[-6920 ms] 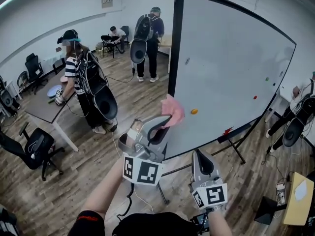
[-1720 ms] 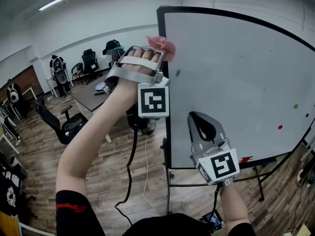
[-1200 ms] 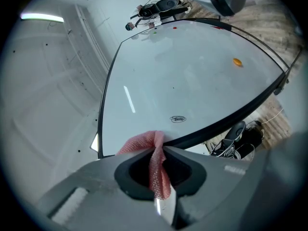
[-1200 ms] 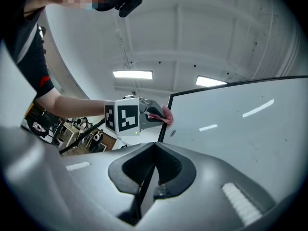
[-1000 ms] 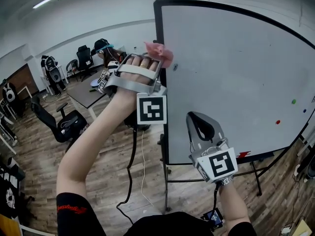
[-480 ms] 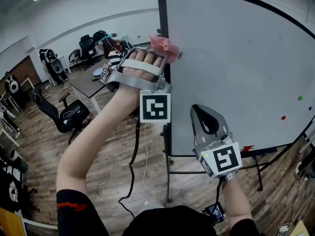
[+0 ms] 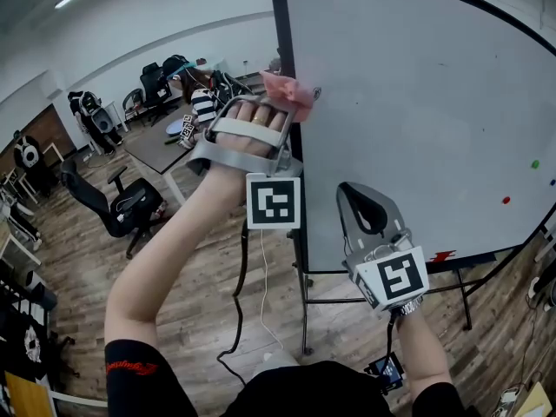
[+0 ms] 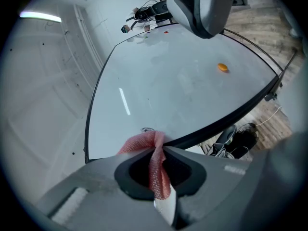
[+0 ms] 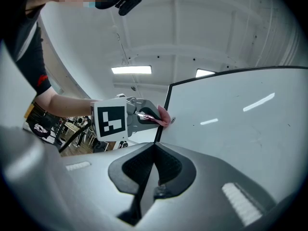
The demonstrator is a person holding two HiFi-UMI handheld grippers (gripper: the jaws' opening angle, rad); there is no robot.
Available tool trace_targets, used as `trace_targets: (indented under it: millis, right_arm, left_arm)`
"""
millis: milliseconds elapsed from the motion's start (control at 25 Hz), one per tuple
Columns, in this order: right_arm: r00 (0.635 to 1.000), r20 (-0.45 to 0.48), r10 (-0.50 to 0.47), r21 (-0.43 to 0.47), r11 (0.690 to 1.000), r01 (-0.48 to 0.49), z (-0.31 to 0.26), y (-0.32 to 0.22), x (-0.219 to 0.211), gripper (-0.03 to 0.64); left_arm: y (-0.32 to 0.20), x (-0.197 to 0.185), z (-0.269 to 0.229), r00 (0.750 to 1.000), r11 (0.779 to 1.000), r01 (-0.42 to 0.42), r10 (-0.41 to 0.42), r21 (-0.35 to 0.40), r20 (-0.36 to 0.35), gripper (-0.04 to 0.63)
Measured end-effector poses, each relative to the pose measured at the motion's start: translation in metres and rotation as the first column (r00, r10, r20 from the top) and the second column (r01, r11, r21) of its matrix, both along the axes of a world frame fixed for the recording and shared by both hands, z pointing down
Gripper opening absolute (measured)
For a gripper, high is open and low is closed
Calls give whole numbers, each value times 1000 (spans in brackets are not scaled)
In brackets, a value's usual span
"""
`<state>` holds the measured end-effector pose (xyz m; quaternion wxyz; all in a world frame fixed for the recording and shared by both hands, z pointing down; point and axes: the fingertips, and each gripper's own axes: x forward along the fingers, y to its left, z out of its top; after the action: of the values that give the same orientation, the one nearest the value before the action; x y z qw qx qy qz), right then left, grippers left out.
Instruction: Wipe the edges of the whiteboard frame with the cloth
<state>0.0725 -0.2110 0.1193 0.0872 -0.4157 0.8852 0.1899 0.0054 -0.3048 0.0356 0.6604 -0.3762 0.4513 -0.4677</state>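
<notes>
Down the left edge of the whiteboard frame (image 7: 277, 24) goes the cloth (image 7: 289, 90)
Head view: the left gripper (image 7: 276, 111) presses it lower than a second ago, so wiping continues. Left gripper view: jaws clamped on the cloth (image 8: 155, 170). Right gripper view: the right gripper (image 9: 153, 148) has its jaws together, empty.

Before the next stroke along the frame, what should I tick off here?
1. Pink mesh cloth clamped in the left gripper jaws: ok.
2. Cloth against the left edge of the whiteboard's black frame: looks ok.
3. Right gripper jaws shut, empty, held lower and apart from the cloth: ok.
4. Frame stretch below the cloth unobstructed: cannot tell; the left gripper covers it in the head view.
5. Dirt on the frame: cannot tell.
</notes>
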Motion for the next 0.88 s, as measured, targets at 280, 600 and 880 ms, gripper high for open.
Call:
trace_targets:
  millis: [280, 600, 880]
  right_arm:
    - [1000, -5, 6, -13, 1000, -6, 7, -1, -1, 2]
    - [1000, -1, 14, -21, 1000, -14, 11, -1, 0, 2]
    - [1000, 1, 16, -33, 999, -16, 18, 1, -1, 2]
  left_arm:
    - [0, 0, 15, 1000, 1000, -13, 13, -21, -18, 26]
    - [-1, 2, 35, 1000, 999, -18, 18, -43, -9, 26]
    - [-1, 3, 50, 999, 998, -22, 20, -50, -29, 28]
